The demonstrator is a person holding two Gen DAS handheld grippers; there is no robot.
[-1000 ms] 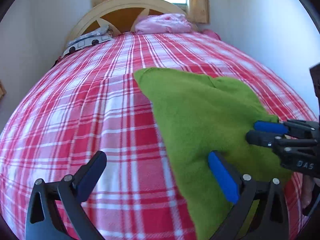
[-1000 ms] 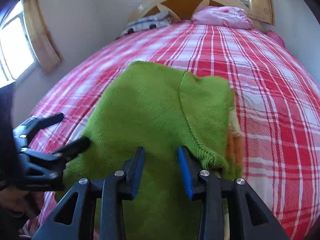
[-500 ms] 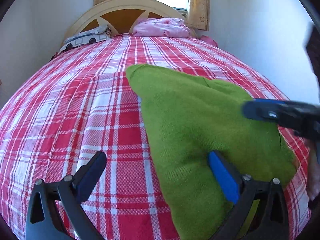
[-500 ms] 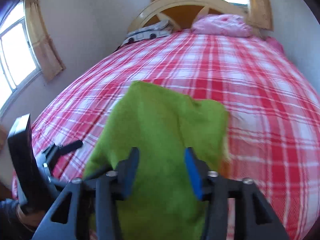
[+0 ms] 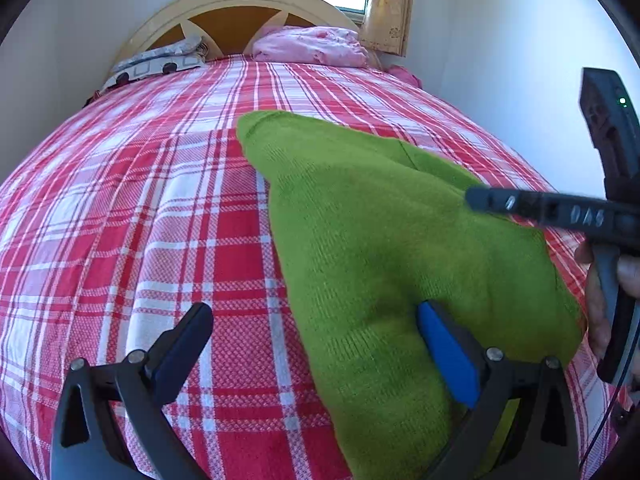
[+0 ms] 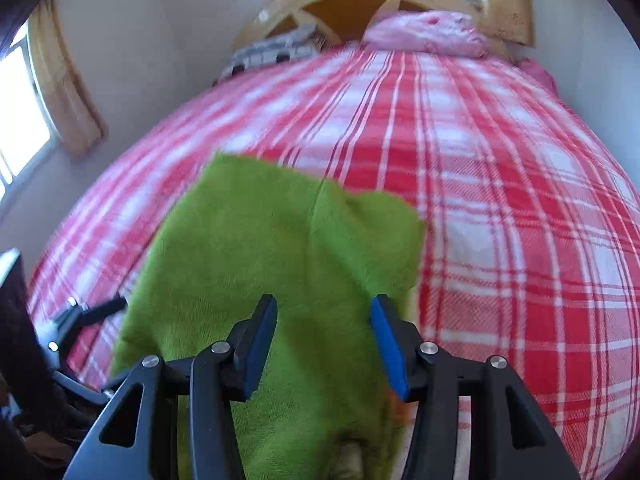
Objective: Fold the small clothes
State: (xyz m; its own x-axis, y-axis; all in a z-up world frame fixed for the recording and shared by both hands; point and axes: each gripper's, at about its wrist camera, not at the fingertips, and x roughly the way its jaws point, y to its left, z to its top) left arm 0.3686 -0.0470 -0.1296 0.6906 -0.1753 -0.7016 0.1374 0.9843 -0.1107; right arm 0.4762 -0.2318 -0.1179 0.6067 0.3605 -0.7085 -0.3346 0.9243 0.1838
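Observation:
A green knitted garment (image 5: 376, 240) lies folded on the red plaid bedspread (image 5: 160, 208), near the bed's front edge. My left gripper (image 5: 316, 336) is open and empty, its right finger resting over the garment's left part. My right gripper (image 6: 324, 332) is open and empty, raised above the garment (image 6: 256, 264). The right gripper also shows in the left wrist view (image 5: 560, 212), held above the garment's right side. The left gripper shows at the left edge of the right wrist view (image 6: 88, 312).
A pink pillow (image 5: 312, 46) and a patterned pillow (image 5: 160, 60) lie at the wooden headboard (image 5: 236, 12). White walls close in on both sides. A curtained window (image 6: 24, 128) is on the left wall.
My right gripper has let go of the garment, opened and lifted away. The garment has settled flat. The left gripper has stayed open and barely moved.

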